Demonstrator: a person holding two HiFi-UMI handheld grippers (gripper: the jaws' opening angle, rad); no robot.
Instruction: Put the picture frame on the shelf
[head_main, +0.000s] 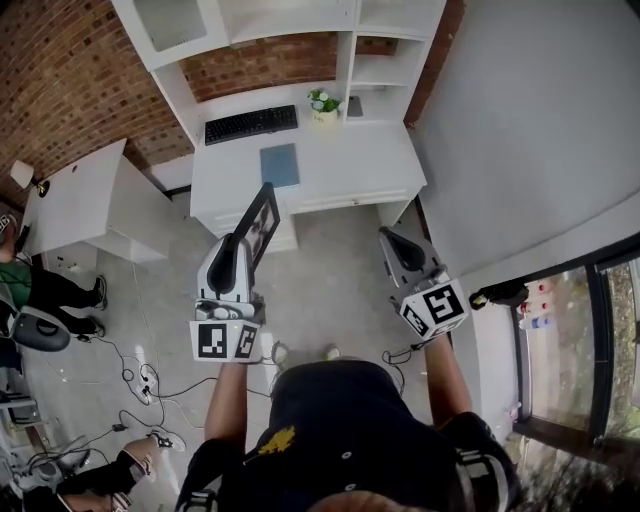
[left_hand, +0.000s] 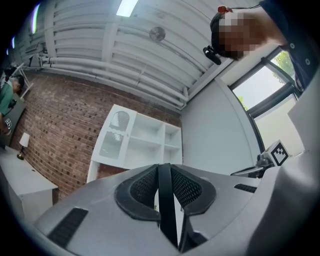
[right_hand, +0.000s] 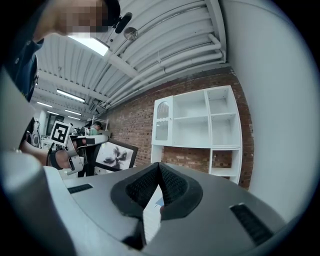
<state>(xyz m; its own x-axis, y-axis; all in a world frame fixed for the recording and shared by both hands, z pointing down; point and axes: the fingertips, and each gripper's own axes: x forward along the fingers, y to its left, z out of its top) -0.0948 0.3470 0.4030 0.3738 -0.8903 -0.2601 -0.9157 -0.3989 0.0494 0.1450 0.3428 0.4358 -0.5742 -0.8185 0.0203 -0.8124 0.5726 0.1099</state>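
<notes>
Picture frame (head_main: 262, 218) clamped in left hand-held gripper (head_main: 239, 246); right hand-held gripper (head_main: 389, 236) closed.

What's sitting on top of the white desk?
A black keyboard, a blue pad and a little potted plant. The picture frame in the left gripper hides part of the desk's front.

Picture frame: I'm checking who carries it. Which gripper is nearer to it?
Left. The left gripper is shut on the edge of the picture frame; the right gripper is off to the frame's right, apart from it, jaws together on nothing.
</notes>
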